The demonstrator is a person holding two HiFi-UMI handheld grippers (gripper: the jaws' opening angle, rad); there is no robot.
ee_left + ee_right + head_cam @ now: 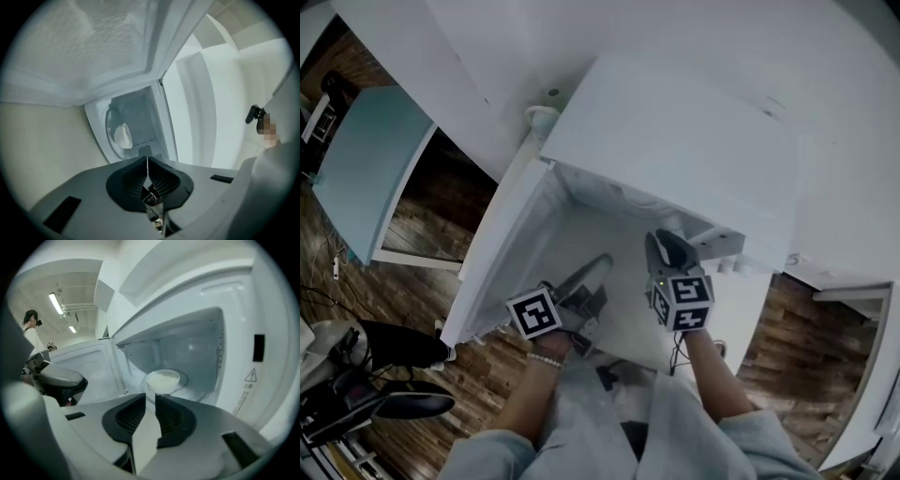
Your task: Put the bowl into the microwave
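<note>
One bowl (163,379): resting on the turntable (186,378) inside the one microwave (206,341), whose door (89,365) stands open (so placement looks done). Two grippers, yours: left gripper (148,160), jaws closed on nothing; right gripper (150,398), jaws a narrow slit apart, empty. The bowl needs no holding.

The left forearm (525,398) and right forearm (712,370) reach forward side by side, bare beyond grey sleeves (750,441). The left hand-held gripper (148,161) points about level, its jaws pressed together with nothing between them. The right hand-held gripper (150,399) tilts somewhat downward, its jaws a narrow gap apart and empty.
</note>
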